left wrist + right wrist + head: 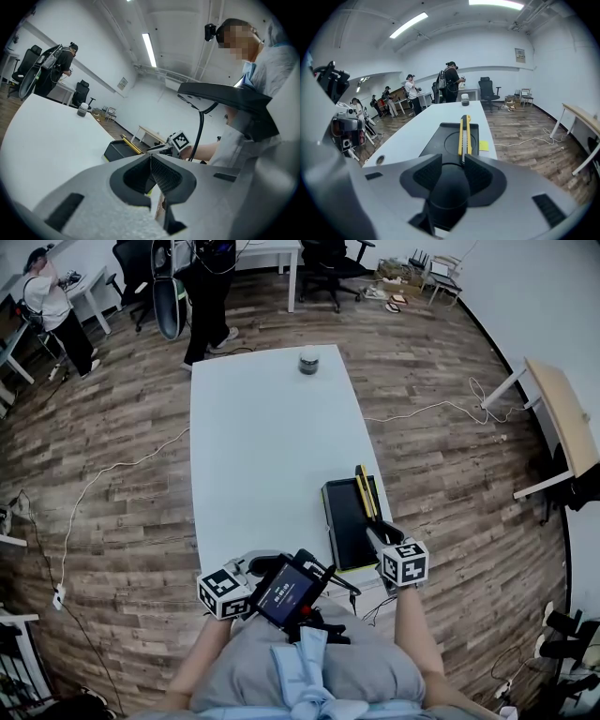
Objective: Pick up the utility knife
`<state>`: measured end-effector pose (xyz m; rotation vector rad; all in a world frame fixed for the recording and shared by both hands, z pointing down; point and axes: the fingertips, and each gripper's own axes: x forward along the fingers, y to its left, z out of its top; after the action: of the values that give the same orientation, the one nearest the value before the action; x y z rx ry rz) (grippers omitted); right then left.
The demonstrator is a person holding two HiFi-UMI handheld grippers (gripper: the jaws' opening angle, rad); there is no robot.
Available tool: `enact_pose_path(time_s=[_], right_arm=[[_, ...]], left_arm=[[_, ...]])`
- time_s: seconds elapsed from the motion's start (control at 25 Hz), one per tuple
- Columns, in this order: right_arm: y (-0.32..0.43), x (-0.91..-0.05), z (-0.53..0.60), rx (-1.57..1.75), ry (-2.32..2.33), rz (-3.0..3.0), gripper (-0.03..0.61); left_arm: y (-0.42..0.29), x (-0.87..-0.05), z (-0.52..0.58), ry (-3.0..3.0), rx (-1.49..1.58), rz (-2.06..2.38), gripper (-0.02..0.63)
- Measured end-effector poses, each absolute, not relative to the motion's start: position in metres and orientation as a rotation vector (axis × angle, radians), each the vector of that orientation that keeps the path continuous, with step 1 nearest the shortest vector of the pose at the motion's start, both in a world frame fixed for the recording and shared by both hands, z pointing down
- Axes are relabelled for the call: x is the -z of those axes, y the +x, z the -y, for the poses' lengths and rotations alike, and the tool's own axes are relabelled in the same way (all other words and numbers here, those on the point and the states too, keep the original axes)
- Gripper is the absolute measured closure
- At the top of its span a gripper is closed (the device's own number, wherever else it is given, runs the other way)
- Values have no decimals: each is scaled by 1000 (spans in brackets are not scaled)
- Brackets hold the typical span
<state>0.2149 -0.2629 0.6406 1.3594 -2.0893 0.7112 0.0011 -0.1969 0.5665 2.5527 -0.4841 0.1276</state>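
Observation:
The yellow utility knife [364,491] lies lengthwise on a black tray [343,521] at the table's near right edge. My right gripper [380,542] hovers just short of the tray's near end, open and holding nothing. In the right gripper view the knife [463,133] lies straight ahead, in line with the gap between the jaws of my right gripper [453,171]. My left gripper [267,563] hangs at the table's near edge, left of the tray. The jaws of the left gripper [151,161] are shut on nothing, and the knife [131,145] shows beyond them.
A small dark jar [308,361] stands at the far end of the white table [262,446]. A screen device [286,589] sits at my chest between the grippers. A yellow note [483,146] lies beside the tray. People stand beyond the table's far end, and cables lie across the floor.

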Motion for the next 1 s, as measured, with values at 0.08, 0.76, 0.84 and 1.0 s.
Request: enact_pose_path(time_s=[0.08,0.76,0.84,1.0], right_arm=[[216,-644,266,-716,1359,2075,436],[222,-652,276,-746,1376,2043,436],[222,-651,277,-743,1377,2044,436],[223,-651,281,-736,1373,2045,436]], left_arm=[[0,-567,199,2550,-130,484,594],[-5,-572,208,2524,-137,502,594],[-6,-572,209,2522,-136,504,594],[-6,-574,209,2522,-135,503,594]])
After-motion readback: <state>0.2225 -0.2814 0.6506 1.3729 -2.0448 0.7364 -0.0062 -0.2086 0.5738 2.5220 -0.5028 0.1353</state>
